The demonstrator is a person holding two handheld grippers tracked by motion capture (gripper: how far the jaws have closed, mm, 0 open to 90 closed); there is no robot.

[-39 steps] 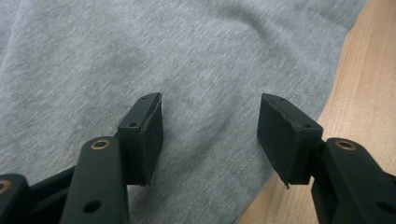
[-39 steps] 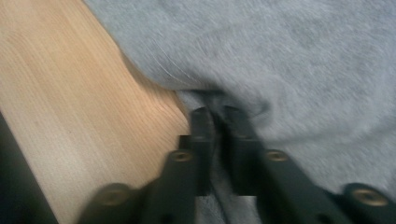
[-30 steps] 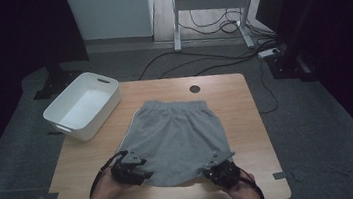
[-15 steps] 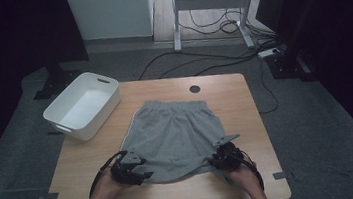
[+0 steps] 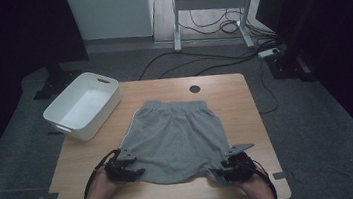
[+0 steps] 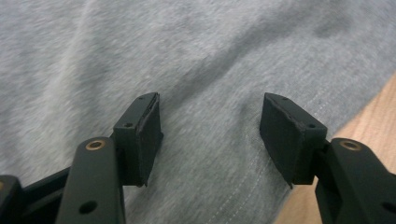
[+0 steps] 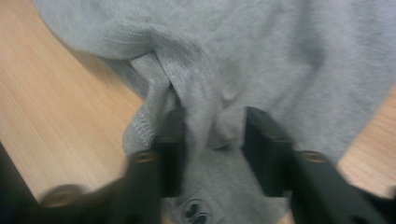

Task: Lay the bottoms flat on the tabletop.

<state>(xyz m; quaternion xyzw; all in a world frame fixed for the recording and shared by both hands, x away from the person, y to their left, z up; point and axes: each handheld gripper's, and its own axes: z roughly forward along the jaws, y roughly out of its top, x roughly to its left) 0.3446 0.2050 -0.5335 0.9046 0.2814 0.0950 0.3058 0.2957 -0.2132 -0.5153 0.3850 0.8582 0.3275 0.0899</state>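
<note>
Grey shorts (image 5: 173,135) lie flat on the wooden table (image 5: 213,87), waistband at the far side. My left gripper (image 5: 135,172) rests at the near left leg hem. In the left gripper view it (image 6: 210,135) stands open above the flat cloth (image 6: 187,56), and the pads do not press it. My right gripper (image 5: 218,172) is at the near right leg hem. Its jaws (image 7: 212,140) have just been opening, then closing slightly. A bunched fold of the shorts (image 7: 196,107) stands loosely between them.
A white plastic bin (image 5: 82,105) sits on the table's far left corner, half over the edge. A round cable hole (image 5: 194,89) is near the far edge. Bare wood (image 7: 56,102) lies beside the hem. Cables and a desk frame (image 5: 214,4) are on the floor beyond.
The right gripper has shifted a little to the right along the near hem and its jaws have parted from shut. The left gripper and the shorts' body have stayed put.
</note>
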